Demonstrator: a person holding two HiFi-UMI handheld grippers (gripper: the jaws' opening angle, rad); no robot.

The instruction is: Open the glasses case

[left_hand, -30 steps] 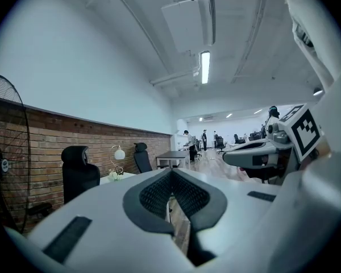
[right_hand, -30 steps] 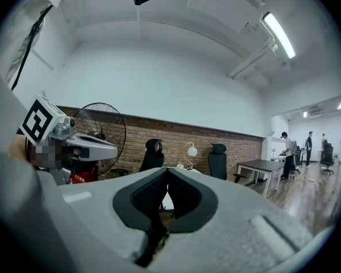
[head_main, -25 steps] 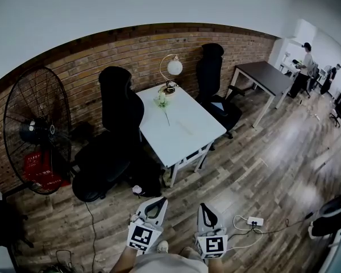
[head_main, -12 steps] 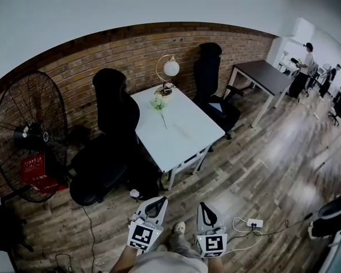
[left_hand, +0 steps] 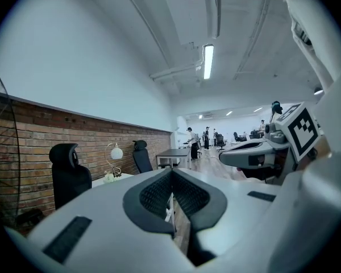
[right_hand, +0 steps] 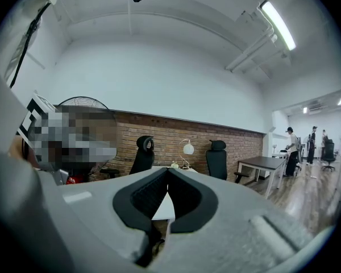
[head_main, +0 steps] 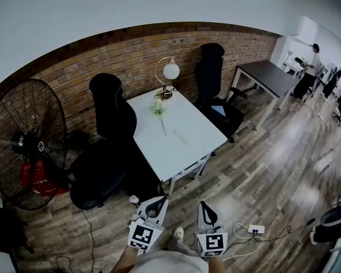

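Note:
No glasses case can be made out for certain. A faint pale shape (head_main: pixel 182 136) lies on the white table (head_main: pixel 187 152) ahead, too small to identify. My left gripper (head_main: pixel 155 207) and right gripper (head_main: pixel 206 211) are held side by side low in the head view, over the wooden floor and short of the table's near corner. Both point toward the table. In the left gripper view the left gripper (left_hand: pixel 171 176) has its jaws together with nothing between them. The right gripper (right_hand: pixel 167 176) looks the same in its own view.
A globe lamp (head_main: pixel 170 71) and a small flower vase (head_main: pixel 157 104) stand at the table's far end. Black office chairs (head_main: pixel 111 115) (head_main: pixel 211 75) flank it. A large fan (head_main: pixel 25 144) stands at left, a power strip (head_main: pixel 254 229) lies on the floor at right, and a dark desk (head_main: pixel 270 75) stands beyond.
The table, chairs and fan have drifted in the head view as the person walks toward the table. Both grippers keep their place in the view, still shut.

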